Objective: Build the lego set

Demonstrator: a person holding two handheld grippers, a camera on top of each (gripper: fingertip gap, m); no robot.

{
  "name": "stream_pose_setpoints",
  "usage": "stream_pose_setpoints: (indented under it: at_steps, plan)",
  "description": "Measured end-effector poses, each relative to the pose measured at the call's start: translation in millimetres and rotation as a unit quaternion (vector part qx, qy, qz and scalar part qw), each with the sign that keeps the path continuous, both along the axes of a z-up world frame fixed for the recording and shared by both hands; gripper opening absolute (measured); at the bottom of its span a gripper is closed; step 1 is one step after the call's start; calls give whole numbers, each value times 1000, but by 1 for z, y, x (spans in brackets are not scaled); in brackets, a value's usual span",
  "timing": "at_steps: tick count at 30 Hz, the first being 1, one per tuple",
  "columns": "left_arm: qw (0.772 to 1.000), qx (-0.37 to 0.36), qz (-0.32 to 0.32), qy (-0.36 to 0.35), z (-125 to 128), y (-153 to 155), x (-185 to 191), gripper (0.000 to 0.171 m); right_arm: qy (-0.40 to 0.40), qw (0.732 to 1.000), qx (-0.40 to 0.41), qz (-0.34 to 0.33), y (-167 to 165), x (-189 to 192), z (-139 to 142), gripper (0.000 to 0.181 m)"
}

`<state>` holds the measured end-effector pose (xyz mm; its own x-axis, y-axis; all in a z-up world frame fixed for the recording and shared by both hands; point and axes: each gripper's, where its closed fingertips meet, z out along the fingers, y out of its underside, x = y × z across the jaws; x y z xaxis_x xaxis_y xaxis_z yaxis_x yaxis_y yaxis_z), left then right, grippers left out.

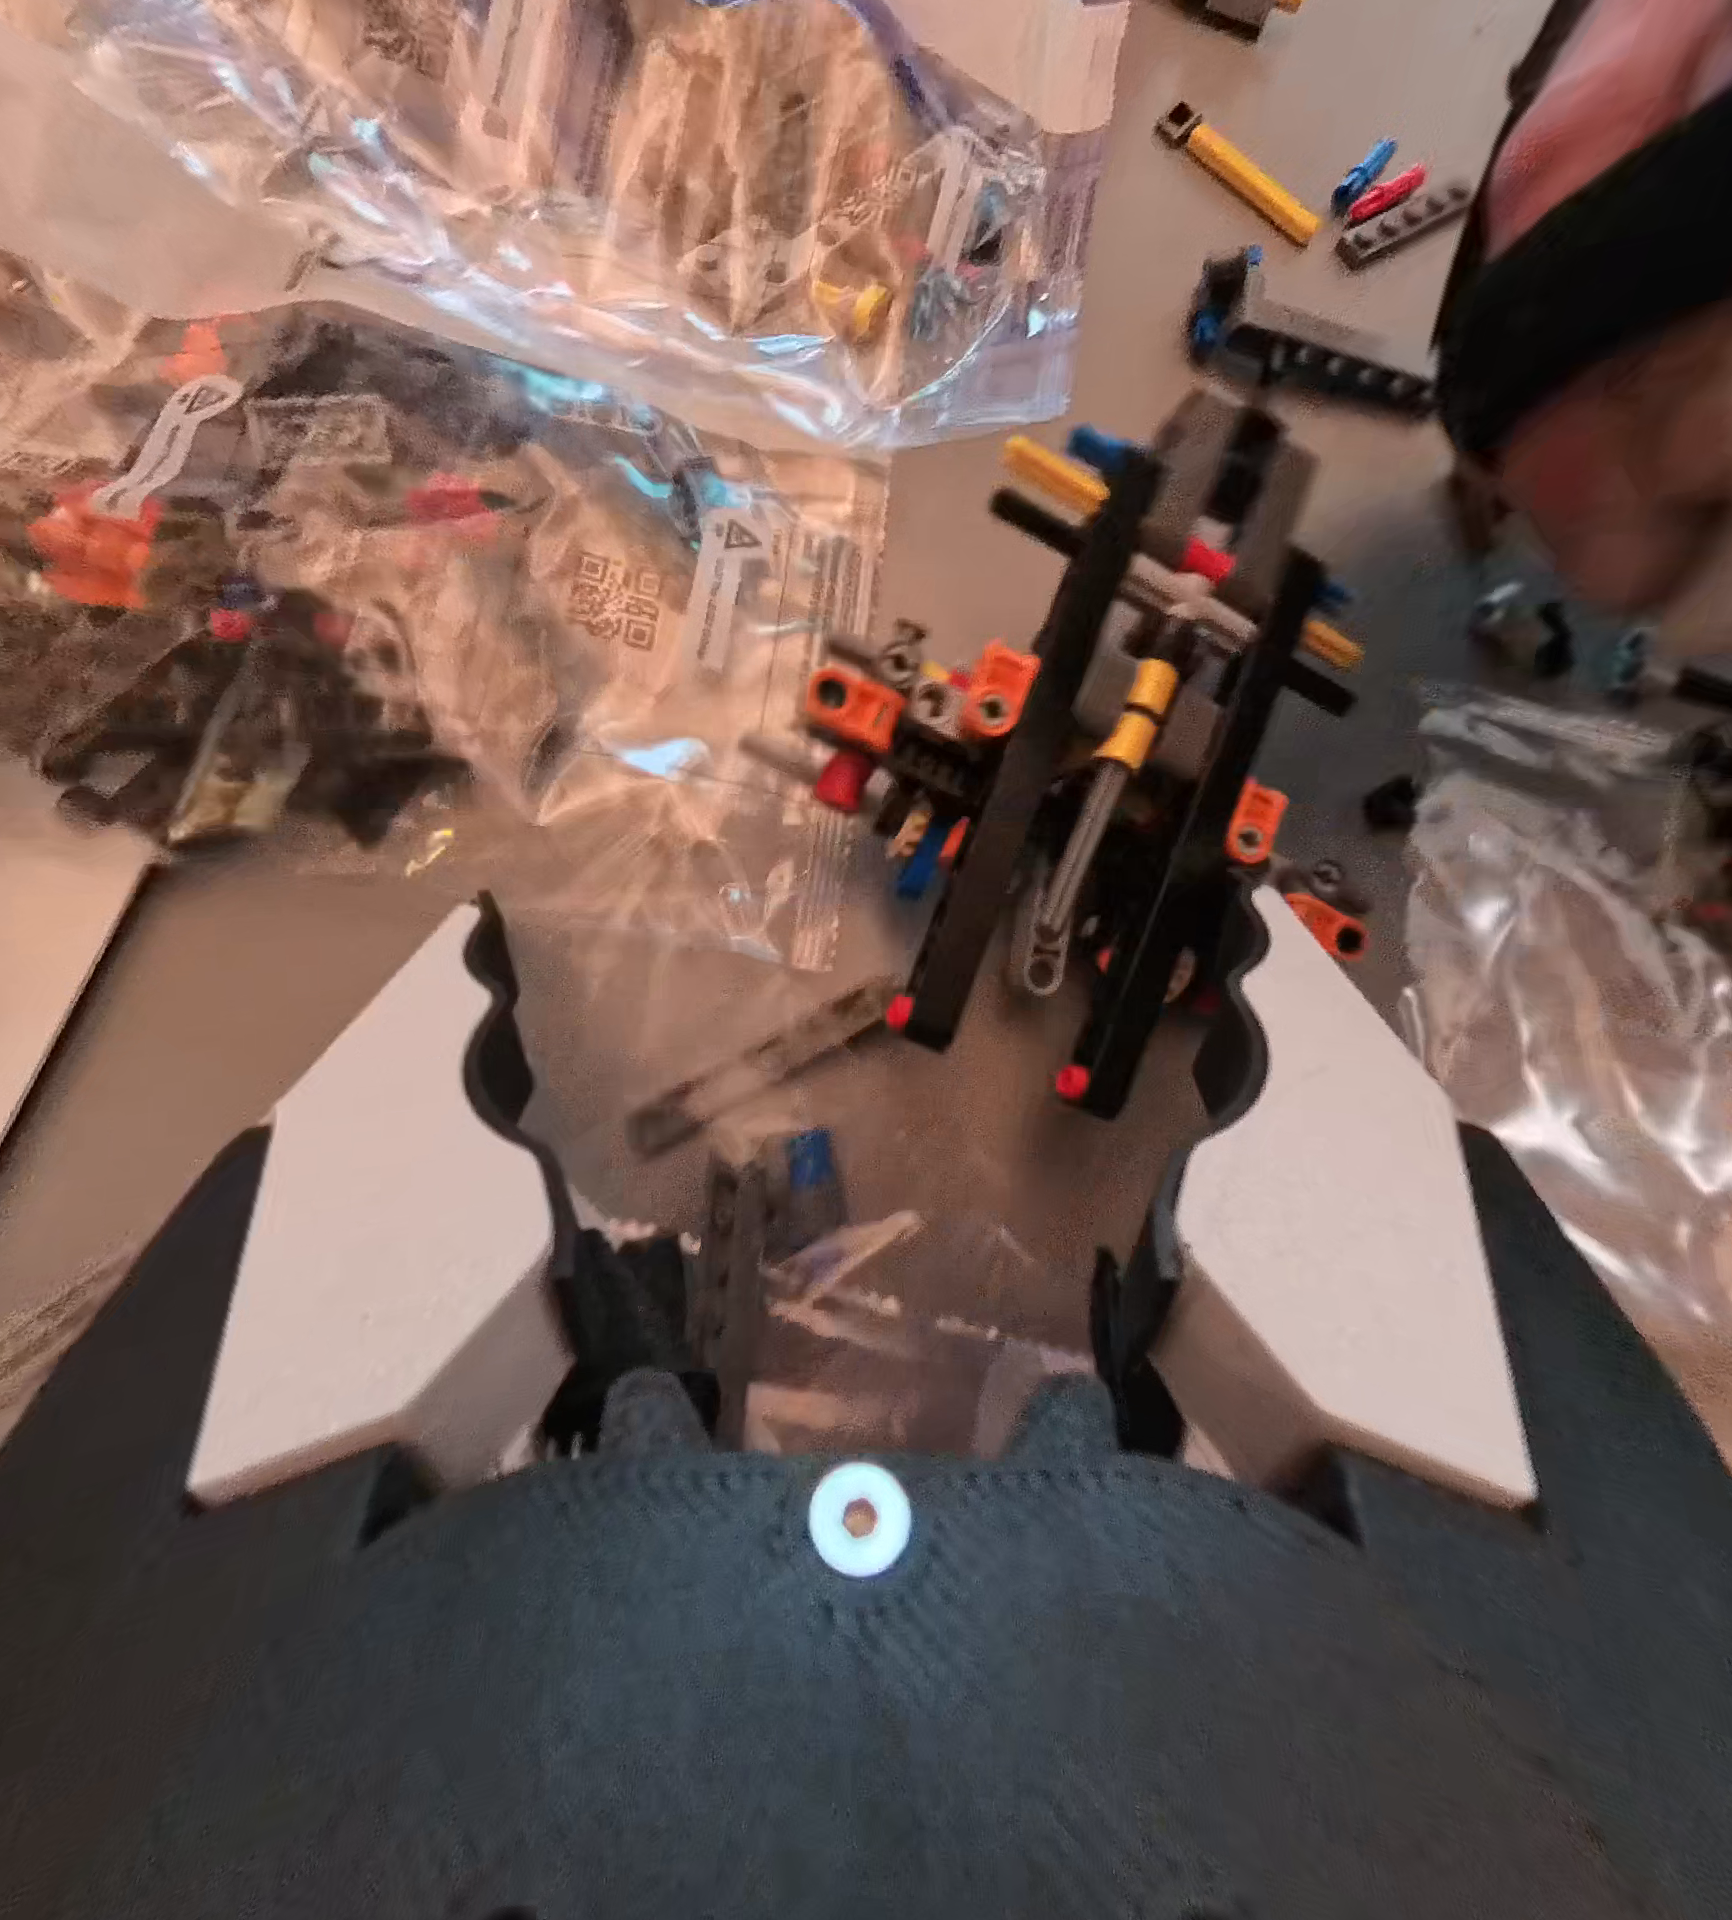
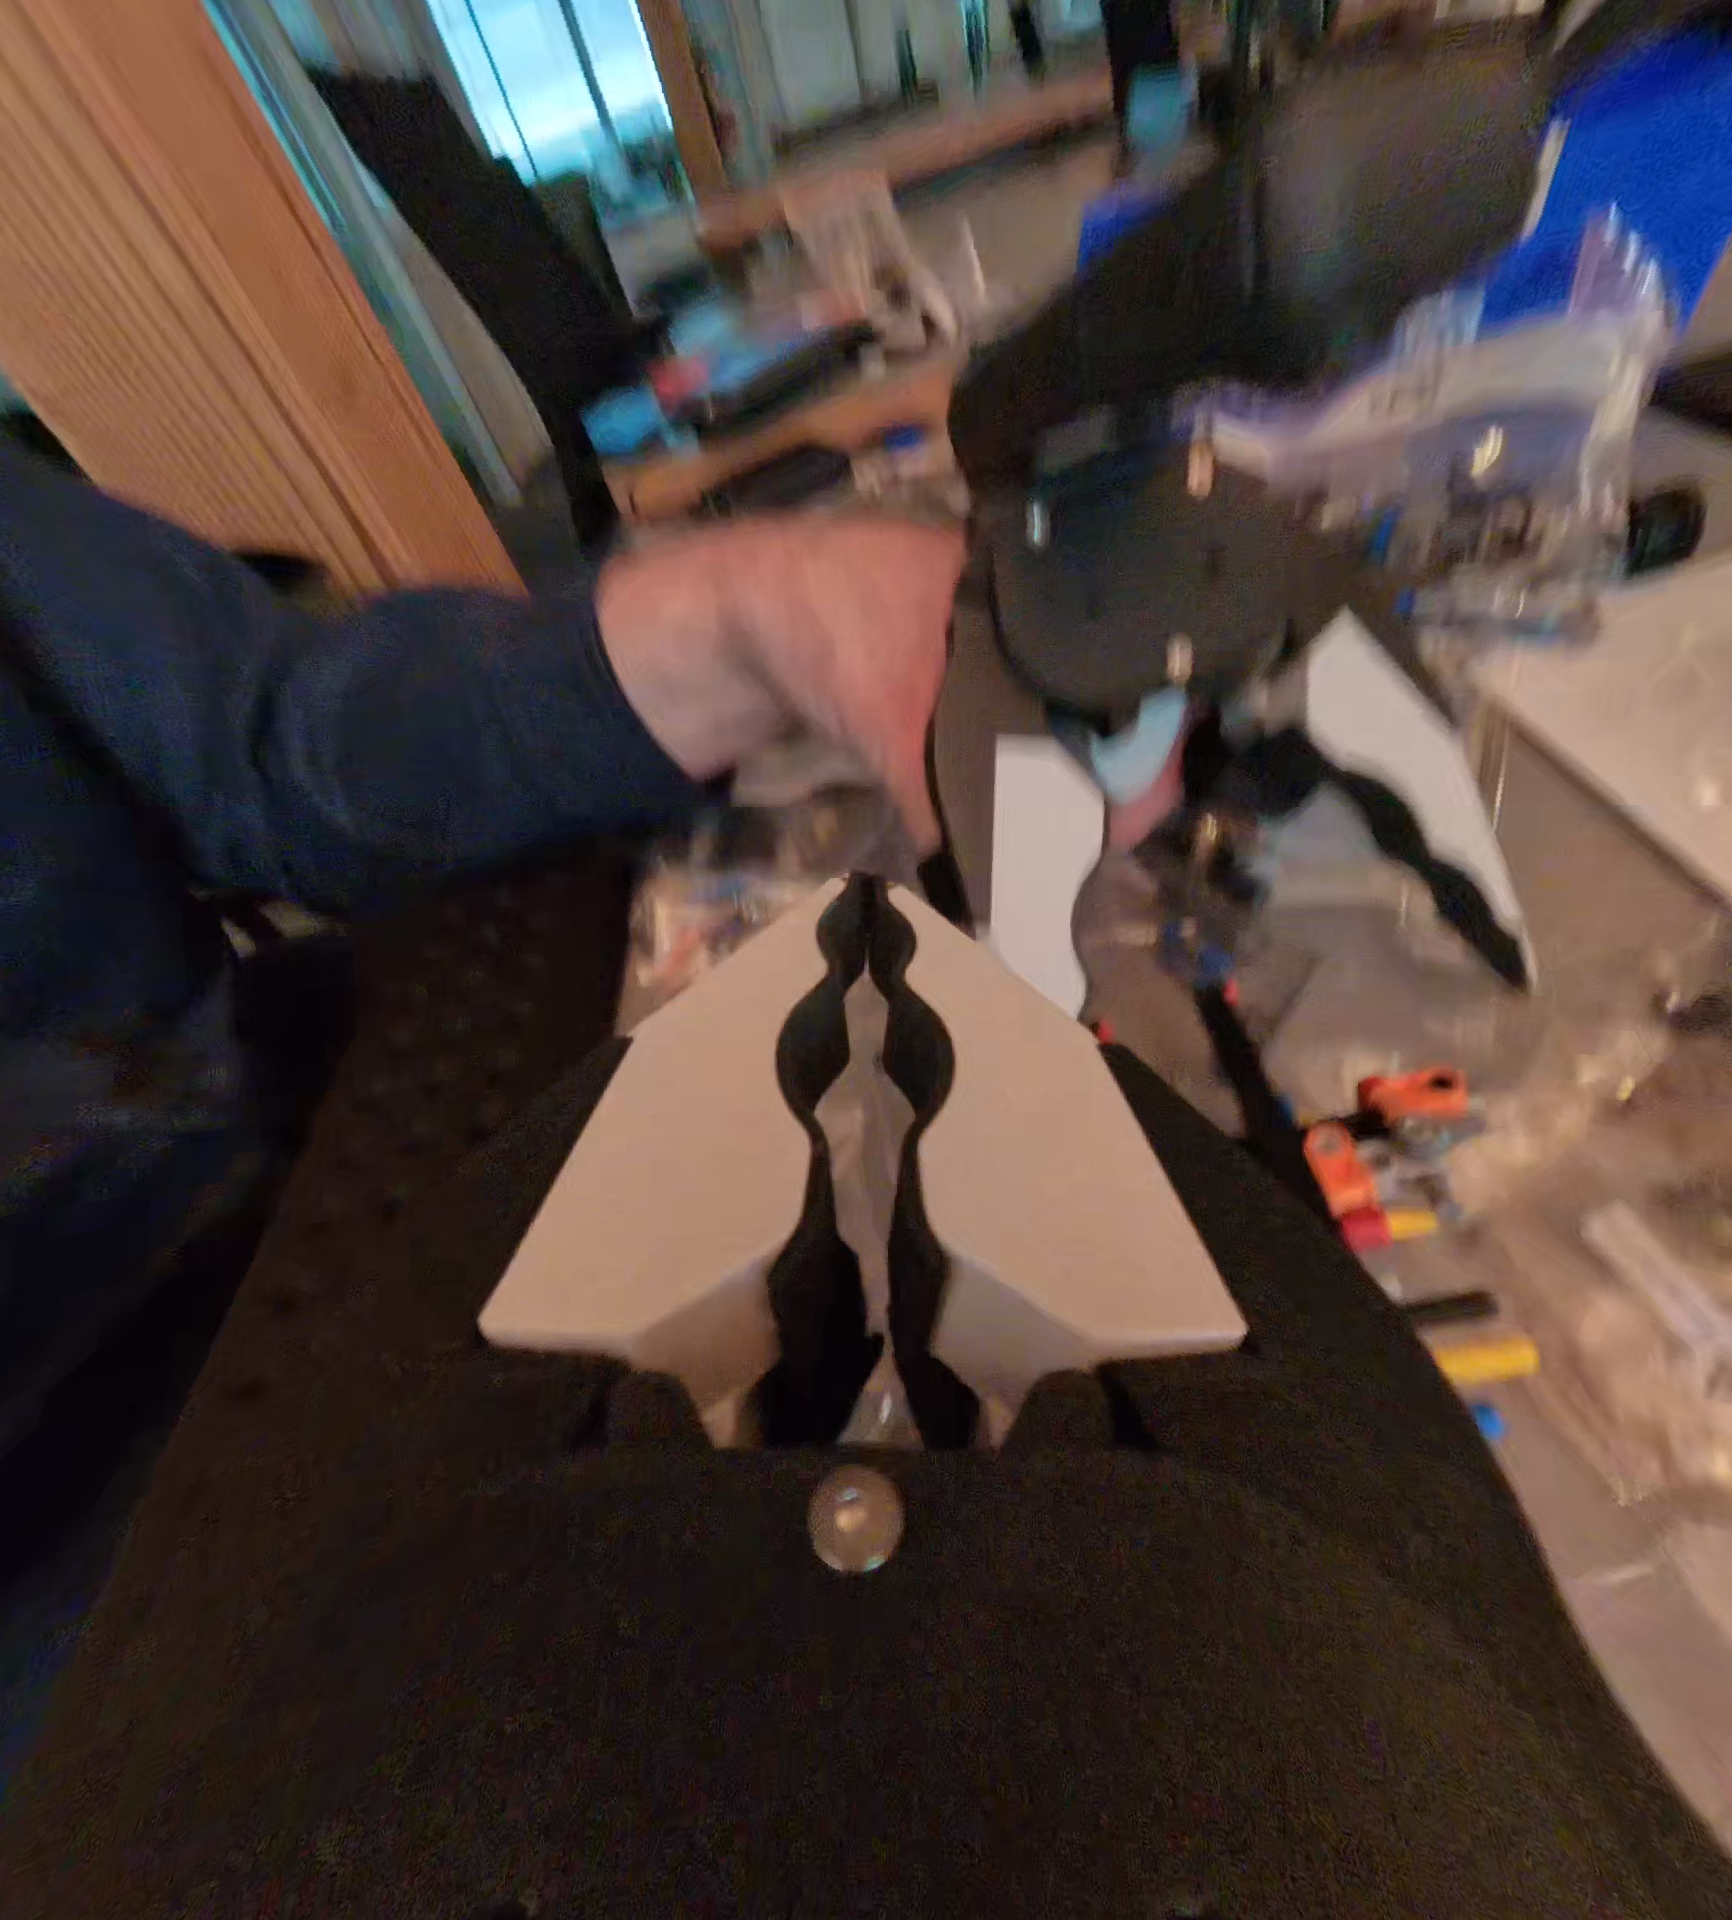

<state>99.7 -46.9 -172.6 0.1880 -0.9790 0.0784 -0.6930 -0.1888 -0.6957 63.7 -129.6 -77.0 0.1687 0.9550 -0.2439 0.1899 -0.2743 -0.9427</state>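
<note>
In the left wrist view, the part-built lego model lies on the table: two long black beams with red pins, a grey core, and yellow and orange parts. My left gripper is open wide above the table. The model's near end lies between the fingertips, close to the right finger; I cannot tell if they touch. My right gripper is shut, with nothing visible between its tips, and is raised off the table. The right wrist view also shows the left gripper, open and held by a hand.
Clear plastic bags of lego parts cover the table's left and far side, and another bag lies to the right. Loose pieces, including a yellow axle and a grey plate, lie at the far right. A blurred hand is at the upper right.
</note>
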Motion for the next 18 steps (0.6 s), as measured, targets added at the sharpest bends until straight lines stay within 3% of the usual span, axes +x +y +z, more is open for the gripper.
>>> stream_pose_setpoints:
  at_steps: [2, 6, 9, 18]
  plan:
    - [1000, 8, -10, -4, 2, 0, 5, 130, -78, 996, 30, -29, 12, 7, -20, 0]
    - [1000, -8, 20, -4, 1, 9, -11, 126, -104, 994, 31, -33, 7, 23, -29, 0]
    - [1000, -11, 23, 1, 1, 8, -9, 127, -179, 982, 40, -42, 12, 32, -51, 3]
    - [1000, -21, 22, 5, 2, 4, -8, 133, -254, 962, 92, -34, 11, 36, -68, 20]
